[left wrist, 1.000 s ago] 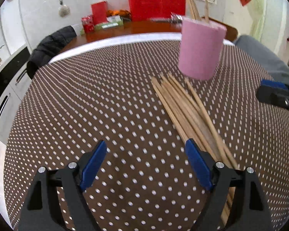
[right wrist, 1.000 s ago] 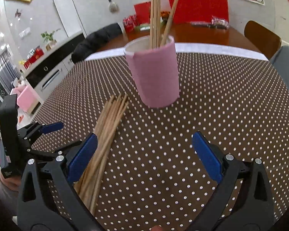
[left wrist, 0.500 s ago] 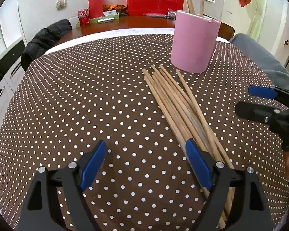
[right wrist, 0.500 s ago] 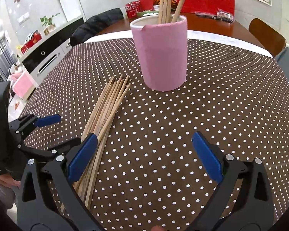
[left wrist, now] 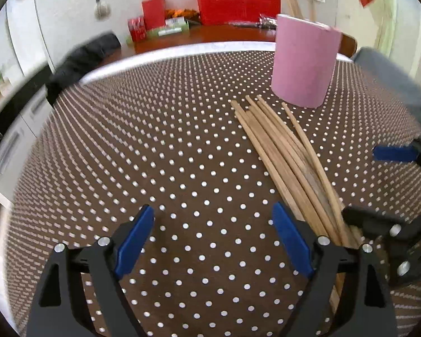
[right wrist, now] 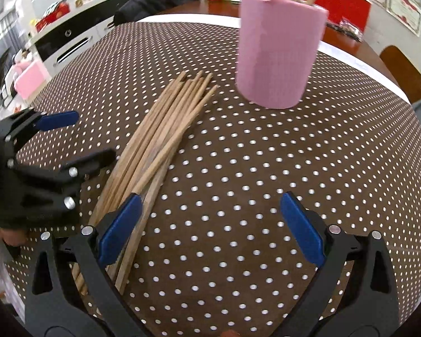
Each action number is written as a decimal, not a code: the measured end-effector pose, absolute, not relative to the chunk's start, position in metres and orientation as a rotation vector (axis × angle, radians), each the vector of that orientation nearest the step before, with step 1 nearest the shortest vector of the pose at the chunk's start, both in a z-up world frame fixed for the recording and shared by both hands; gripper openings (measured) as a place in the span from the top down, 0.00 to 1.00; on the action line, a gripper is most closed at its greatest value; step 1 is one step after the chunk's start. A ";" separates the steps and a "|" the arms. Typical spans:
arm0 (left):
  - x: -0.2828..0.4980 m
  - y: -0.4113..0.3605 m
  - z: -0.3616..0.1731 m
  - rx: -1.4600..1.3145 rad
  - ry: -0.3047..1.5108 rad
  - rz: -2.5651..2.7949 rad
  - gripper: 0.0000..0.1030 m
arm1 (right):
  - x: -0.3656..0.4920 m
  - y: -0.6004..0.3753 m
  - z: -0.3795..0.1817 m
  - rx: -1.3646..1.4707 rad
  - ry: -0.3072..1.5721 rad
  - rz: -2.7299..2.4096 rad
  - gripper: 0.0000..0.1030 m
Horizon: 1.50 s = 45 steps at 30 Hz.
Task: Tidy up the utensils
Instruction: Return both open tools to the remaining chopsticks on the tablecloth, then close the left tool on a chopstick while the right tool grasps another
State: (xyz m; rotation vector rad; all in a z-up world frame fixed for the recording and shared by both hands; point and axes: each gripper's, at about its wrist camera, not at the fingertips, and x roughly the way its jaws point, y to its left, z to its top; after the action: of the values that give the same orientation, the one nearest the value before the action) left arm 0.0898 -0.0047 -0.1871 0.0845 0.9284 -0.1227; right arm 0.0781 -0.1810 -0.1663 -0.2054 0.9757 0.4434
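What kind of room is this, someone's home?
Probably a home kitchen or dining room. A polka-dot tablecloth covers the table, with loose chopsticks beside a pink holder; cabinets with an oven-like front line the wall, and a wooden chair stands nearby.

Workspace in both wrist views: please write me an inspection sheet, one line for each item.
Surface: brown tablecloth with white dots.
Job's things: bundle of loose wooden chopsticks lying flat; tall pink cylindrical holder upright beyond their tips, several chopsticks inside.
Clutter: nothing seen on the cloth.
Grippers: left claw open, empty, beside the bundle; right claw open, empty, one blue pad over the bundle's near end.
Cables: nothing seen.
Surroundings: dark jacket, red boxes.
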 end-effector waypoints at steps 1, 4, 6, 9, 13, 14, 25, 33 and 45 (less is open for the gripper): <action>0.090 -0.004 -0.187 0.072 0.925 -0.137 0.17 | 0.077 -0.178 -0.166 -0.214 0.970 0.442 0.06; 0.089 -0.001 -0.186 0.016 0.925 -0.159 0.17 | 0.075 -0.176 -0.165 -0.248 0.958 0.420 0.06; 0.087 -0.004 -0.182 -0.019 0.921 -0.203 0.17 | 0.075 -0.178 -0.164 -0.250 0.958 0.412 0.06; 0.082 -0.015 -0.182 0.036 0.906 -0.195 0.17 | 0.077 -0.180 -0.165 -0.237 0.966 0.424 0.06; 0.086 -0.018 -0.186 0.070 0.912 -0.170 0.17 | 0.076 -0.181 -0.169 -0.257 0.971 0.422 0.06; 0.085 -0.021 -0.186 0.072 0.911 -0.161 0.17 | 0.076 -0.181 -0.169 -0.259 0.973 0.421 0.06; 0.094 -0.035 -0.190 0.077 0.930 -0.096 0.17 | 0.080 -0.187 -0.166 -0.272 0.966 0.399 0.06; 0.093 -0.015 -0.189 0.099 0.938 -0.141 0.17 | 0.078 -0.191 -0.164 -0.312 0.957 0.334 0.06; 0.118 -0.016 -0.184 0.178 0.943 -0.180 0.27 | 0.124 -0.175 -0.161 -0.221 0.970 0.381 0.44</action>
State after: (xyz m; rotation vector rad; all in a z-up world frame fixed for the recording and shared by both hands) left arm 0.1182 -0.0162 -0.1840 0.1782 0.9426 -0.1799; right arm 0.1241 -0.1752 -0.1615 -0.2212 0.9704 0.3808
